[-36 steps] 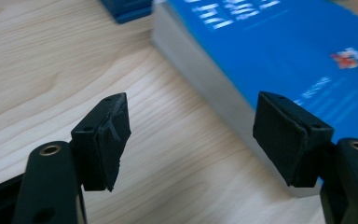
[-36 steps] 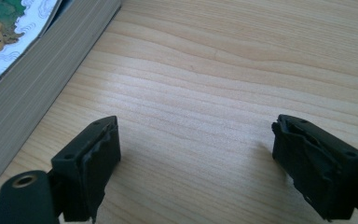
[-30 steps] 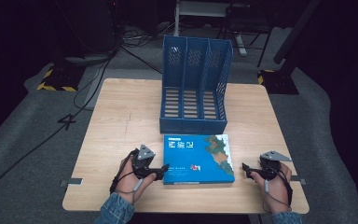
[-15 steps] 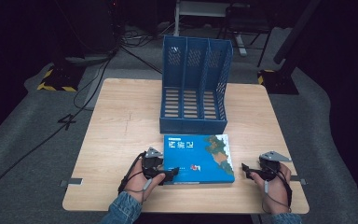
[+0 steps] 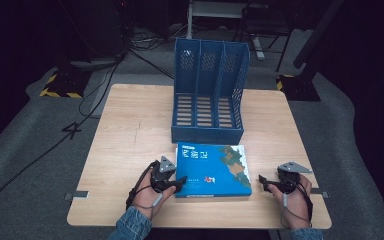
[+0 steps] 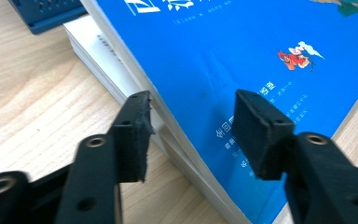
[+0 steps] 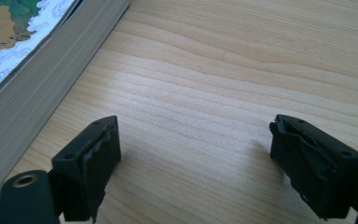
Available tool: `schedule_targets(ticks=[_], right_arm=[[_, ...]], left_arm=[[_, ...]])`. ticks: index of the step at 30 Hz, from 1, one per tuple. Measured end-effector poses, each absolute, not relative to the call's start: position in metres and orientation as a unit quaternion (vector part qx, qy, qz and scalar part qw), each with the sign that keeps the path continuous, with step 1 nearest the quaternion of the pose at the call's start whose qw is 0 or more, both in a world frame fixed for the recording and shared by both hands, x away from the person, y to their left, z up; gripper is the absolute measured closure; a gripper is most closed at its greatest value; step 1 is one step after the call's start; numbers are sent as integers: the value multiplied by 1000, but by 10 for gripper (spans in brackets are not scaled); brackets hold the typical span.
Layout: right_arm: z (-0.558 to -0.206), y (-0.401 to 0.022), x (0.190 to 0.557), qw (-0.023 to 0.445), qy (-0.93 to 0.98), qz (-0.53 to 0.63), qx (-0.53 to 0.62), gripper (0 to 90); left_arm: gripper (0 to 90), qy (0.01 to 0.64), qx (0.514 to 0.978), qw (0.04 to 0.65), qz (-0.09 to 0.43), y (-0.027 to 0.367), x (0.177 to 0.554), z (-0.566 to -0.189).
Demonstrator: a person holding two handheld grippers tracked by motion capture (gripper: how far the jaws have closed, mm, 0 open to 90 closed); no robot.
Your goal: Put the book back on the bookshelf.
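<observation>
The left gripper (image 5: 176, 183) has slid a little toward the blue book (image 5: 212, 167) since the earlier picture, and it now sits at the book's near left corner. Its fingers (image 6: 133, 135) have just been closing. The book's edge is between them, one finger beside the white pages and one over the blue cover. There is a small gap on each side, so they do not seem to press on the book yet.

The book lies flat on the worktop (image 5: 130, 130), near the person's edge. It is just in front of the blue file rack (image 5: 207, 95), close to it. From the left gripper view, there looks to be a second, white book (image 6: 98, 51) under the blue one.

The right gripper (image 5: 266, 183) has stayed where it was, to the right of the book and a bit apart from it. Its fingers (image 7: 91, 163) stand wide open above bare wood and hold nothing.
</observation>
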State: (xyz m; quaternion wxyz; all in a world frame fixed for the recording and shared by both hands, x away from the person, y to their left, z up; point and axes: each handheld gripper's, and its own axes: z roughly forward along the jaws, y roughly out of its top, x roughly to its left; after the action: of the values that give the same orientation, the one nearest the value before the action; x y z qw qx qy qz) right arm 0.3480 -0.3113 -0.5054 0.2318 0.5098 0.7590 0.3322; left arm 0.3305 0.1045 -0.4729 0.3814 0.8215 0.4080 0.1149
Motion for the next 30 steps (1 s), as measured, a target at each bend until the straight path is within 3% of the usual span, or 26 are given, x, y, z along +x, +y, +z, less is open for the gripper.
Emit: schedule_targets(ticks=[7, 11, 17, 21, 25, 30], right_arm=[[-505, -310, 348, 231, 760, 333, 508, 162], [-506, -307, 348, 231, 762, 334, 505, 162], [-505, -301, 346, 220, 777, 341, 482, 182], [-505, -292, 340, 210, 788, 346, 465, 182], [-505, -285, 337, 209, 789, 348, 461, 192], [-505, -286, 337, 208, 788, 349, 462, 202]], left_arm=[[566, 402, 825, 382, 112, 106, 331, -469], [497, 424, 815, 393, 46, 114, 349, -476], [512, 404, 826, 385, 79, 108, 351, -468], [544, 399, 823, 399, 67, 106, 349, -458], [660, 382, 823, 417, 52, 106, 346, -451], [680, 343, 832, 430, 73, 95, 347, -451]])
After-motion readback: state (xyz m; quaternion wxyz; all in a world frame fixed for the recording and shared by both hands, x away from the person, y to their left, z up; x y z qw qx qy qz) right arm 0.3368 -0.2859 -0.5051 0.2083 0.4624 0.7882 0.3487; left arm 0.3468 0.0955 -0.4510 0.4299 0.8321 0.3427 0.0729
